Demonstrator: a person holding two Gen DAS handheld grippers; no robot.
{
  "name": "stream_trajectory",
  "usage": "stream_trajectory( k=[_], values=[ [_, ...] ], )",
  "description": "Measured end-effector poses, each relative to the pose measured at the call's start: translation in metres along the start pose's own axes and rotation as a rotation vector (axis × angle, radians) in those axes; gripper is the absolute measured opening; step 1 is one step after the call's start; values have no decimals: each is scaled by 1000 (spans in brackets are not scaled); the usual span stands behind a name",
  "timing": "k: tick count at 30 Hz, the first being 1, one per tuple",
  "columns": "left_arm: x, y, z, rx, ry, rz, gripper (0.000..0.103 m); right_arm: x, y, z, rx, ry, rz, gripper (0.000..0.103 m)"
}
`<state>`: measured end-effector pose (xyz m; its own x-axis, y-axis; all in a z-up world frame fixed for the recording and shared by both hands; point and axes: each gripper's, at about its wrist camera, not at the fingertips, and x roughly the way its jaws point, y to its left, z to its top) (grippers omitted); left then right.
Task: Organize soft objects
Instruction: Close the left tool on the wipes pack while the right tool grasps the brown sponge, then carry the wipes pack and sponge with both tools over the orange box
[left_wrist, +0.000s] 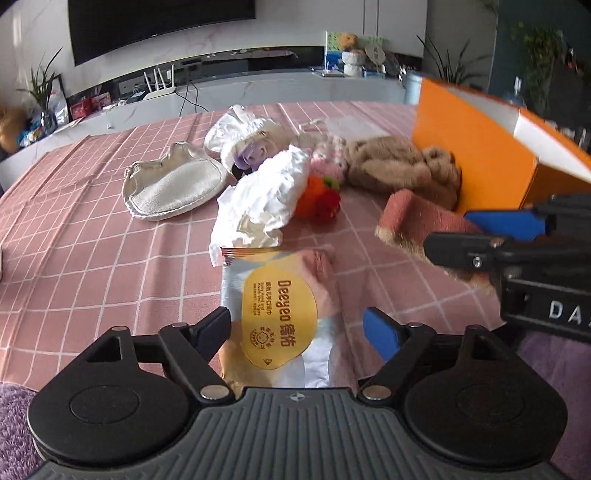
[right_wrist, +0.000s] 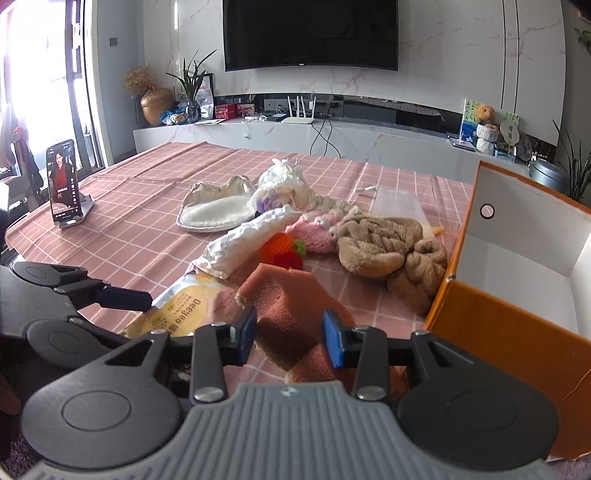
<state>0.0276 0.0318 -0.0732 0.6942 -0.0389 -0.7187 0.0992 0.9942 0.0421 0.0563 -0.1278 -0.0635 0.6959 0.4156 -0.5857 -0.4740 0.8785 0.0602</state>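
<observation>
Foil-and-paper wipes packet (left_wrist: 280, 310) lies on the pink checked worktop (left_wrist: 92, 236) between the spread fingers of the left claw (left_wrist: 301, 330), its long axis running toward 12 o'clock. At 2 o'clock from it, the right claw (right_wrist: 290, 338) is open astride the pink sponge (right_wrist: 291, 295), fingers not yet pressing. The orange box (right_wrist: 517, 314) stands at 3 o'clock of that claw, so the right hand is nearer to it

Living-room backdrop behind a checked counter

A pink cloth with a white grid (right_wrist: 147, 206) covers the counter; a smartphone with a lit screen (right_wrist: 62, 181) stands upright on a stand near its left edge. Beyond, a large dark curved television (right_wrist: 310, 33) hangs on the marble wall above a long white media console (right_wrist: 369, 136) carrying a white router (right_wrist: 298, 117), a gold vase (right_wrist: 155, 105) and green potted plants (right_wrist: 190, 85).
</observation>
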Motion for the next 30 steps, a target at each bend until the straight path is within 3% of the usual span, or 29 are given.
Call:
stream_trajectory(
  k=[3,7,14,17,30],
  values=[
    [5,-4,-2,30,5,40,99,4,1,-2,-9,-3,4,39],
    [14,7,-2,-21,38,32,97,7,3,-2,-35,-9,-1,39],
    [14,14,1,-59,15,-8,73,10,1,-3,-31,-1,14,28],
    [10,15,2,-75,0,-14,68,8,1,-2,-34,-7,14,23],
    [-32,5,24,-103,-109,-84,64,-30,-8,20,23,-126,42,19]
  ],
)
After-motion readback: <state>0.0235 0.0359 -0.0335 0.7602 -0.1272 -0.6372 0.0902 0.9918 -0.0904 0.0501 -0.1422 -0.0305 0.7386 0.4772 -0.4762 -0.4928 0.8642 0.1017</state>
